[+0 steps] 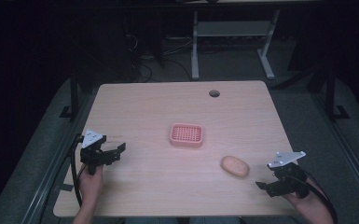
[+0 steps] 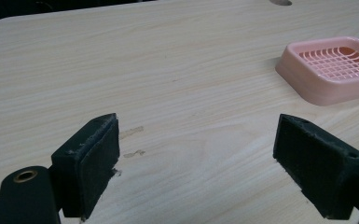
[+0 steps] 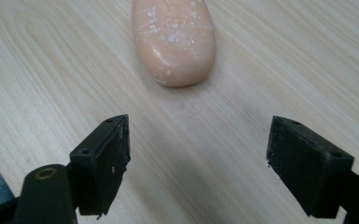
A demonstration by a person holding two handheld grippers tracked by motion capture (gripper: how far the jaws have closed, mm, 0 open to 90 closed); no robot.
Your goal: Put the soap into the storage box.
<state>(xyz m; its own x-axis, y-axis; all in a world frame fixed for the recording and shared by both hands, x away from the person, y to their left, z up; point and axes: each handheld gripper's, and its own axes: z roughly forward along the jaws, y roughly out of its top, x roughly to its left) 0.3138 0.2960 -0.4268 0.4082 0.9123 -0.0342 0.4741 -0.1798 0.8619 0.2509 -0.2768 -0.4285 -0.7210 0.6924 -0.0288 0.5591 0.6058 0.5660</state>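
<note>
My right tool [image 3: 198, 163] stood wide open, its two black jaws well apart with nothing between them but bare tabletop [image 3: 270, 70]; the pads pressed on nothing; the peach-coloured soap bar [image 3: 173, 39] lay just ahead of the jaws, flat on the wood, clear of both and free of any grip; its near end pointed roughly at the gap between them, a little nearer my left-hand jaw in the right gripper view. From the high view the right tool [image 1: 265, 185] sat near the right front corner of the tabletop [image 1: 177, 186], aimed toward the soap bar [image 1: 235, 166], which lay close by but apart from it.

My left tool [image 2: 196, 161] was released too, jaws spread as wide, holding nothing and touching nothing; plain wood showed between them; the pink slotted soap dish [image 2: 331, 70] stood farther off, up and to the right in the left gripper view. In the high view the left tool [image 1: 116, 151] rested by the left edge, pointing toward the middle, and the soap dish [image 1: 186, 135] sat near the centre of the tabletop, well apart from both tools and from the soap bar, with nothing in it.
</note>
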